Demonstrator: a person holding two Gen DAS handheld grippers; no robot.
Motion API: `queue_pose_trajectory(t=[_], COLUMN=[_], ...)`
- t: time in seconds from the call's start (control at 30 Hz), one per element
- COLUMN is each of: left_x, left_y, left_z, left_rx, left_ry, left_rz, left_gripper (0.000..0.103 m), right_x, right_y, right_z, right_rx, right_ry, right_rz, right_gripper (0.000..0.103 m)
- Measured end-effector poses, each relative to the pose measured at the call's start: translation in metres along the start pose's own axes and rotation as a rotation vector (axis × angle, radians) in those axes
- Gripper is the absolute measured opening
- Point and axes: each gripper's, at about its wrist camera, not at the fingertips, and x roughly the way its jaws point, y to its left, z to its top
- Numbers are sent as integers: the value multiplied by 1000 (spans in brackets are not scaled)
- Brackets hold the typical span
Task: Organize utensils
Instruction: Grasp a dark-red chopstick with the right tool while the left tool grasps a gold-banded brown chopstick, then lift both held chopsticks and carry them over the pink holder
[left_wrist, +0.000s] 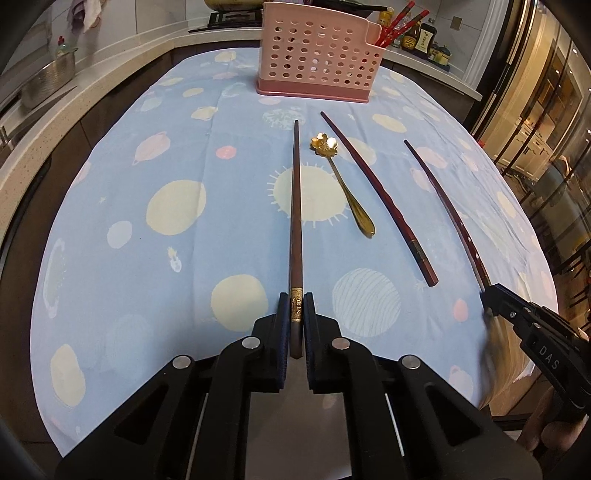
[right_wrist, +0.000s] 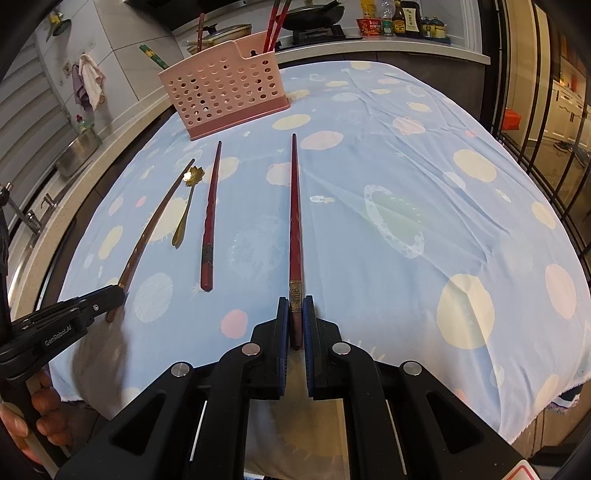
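My left gripper (left_wrist: 296, 301) is shut on the thick end of a brown chopstick (left_wrist: 296, 206) that points toward the pink utensil holder (left_wrist: 317, 62). My right gripper (right_wrist: 295, 304) is shut on the thick end of a red chopstick (right_wrist: 294, 206); in the left wrist view that chopstick (left_wrist: 443, 206) runs to the right gripper (left_wrist: 491, 295). Between them on the cloth lie a gold flower-bowl spoon (left_wrist: 341, 181) and another dark red chopstick (left_wrist: 380, 195). The right wrist view shows the spoon (right_wrist: 184, 206), the loose chopstick (right_wrist: 210, 214), the brown chopstick (right_wrist: 155, 229), the left gripper (right_wrist: 118, 293) and the holder (right_wrist: 225, 90).
A blue planet-print tablecloth (left_wrist: 147, 221) covers the table. Red chopsticks (left_wrist: 399, 26) stand in the holder's right compartment. A metal pot (left_wrist: 48, 81) sits on the counter at left. Sauce bottles (right_wrist: 402, 18) and a pan (right_wrist: 314, 14) are on the back counter.
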Motion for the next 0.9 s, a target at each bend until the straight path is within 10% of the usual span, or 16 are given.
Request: queue_pose_trajectory(t=[0.9], left_x=[-135], left_y=[45], left_z=[60], left_rx=[-104], left_ry=[-298], left_rz=[23], left_gripper=[7], right_x=[-143], right_y=[-18], right_z=[83], right_rx=[46], right_ry=[-349], right_rz=[56], right_gripper=[7])
